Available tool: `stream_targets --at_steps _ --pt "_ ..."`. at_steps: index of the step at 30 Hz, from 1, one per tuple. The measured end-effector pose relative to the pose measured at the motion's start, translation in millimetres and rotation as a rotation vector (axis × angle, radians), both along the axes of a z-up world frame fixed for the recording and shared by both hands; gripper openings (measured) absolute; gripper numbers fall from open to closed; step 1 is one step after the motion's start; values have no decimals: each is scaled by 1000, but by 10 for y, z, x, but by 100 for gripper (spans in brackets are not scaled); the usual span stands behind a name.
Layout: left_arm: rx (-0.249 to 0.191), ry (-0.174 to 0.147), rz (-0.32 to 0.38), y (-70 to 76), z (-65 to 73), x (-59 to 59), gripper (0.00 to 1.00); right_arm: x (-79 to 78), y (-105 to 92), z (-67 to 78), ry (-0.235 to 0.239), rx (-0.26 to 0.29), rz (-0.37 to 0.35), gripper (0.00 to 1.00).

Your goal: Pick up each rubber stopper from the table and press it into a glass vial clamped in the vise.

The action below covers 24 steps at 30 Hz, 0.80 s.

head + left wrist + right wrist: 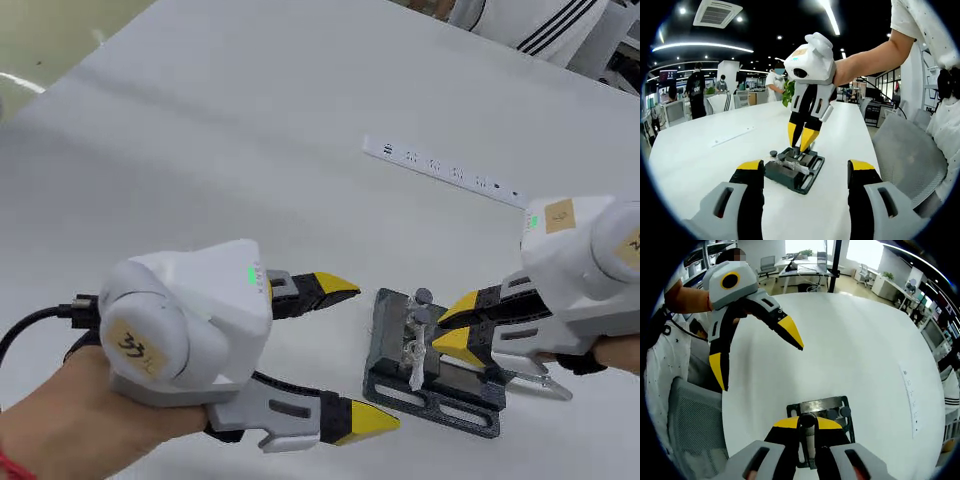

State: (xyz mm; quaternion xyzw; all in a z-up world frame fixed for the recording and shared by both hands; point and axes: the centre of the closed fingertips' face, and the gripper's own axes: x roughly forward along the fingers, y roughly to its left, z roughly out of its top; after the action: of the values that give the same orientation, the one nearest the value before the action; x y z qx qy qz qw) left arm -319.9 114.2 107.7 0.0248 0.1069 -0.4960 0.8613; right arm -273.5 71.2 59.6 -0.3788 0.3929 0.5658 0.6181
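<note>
Misalignment looks the hazard: right gripper [438,332], jaws pinched narrow on a rubber stopper [807,421] at the vise [440,395], could press askew and chip the clamped glass vial [413,352], while left gripper [378,353] gapes empty.

Bright, even indoor light from ceiling strips [831,17] & spots high above left gripper [805,166]; they bloom a bit. Windows [805,245] far ahead of right gripper [807,425] blow out white. Table [250,130] pale, low contrast; shadows under both grippers faint, soft. Fisheye bends edges in both gripper views. Rubber stopper [807,420] in right jaws slightly soft. Head view sharp.
</note>
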Motion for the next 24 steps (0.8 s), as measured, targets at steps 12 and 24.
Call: stream_targets --at_steps 12,24 --pt "-21 6 24 84 -31 46 71 36 -42 -237 -30 -95 59 5" --pt "-33 12 29 101 -70 30 70 31 -32 -258 -33 -118 81 5"
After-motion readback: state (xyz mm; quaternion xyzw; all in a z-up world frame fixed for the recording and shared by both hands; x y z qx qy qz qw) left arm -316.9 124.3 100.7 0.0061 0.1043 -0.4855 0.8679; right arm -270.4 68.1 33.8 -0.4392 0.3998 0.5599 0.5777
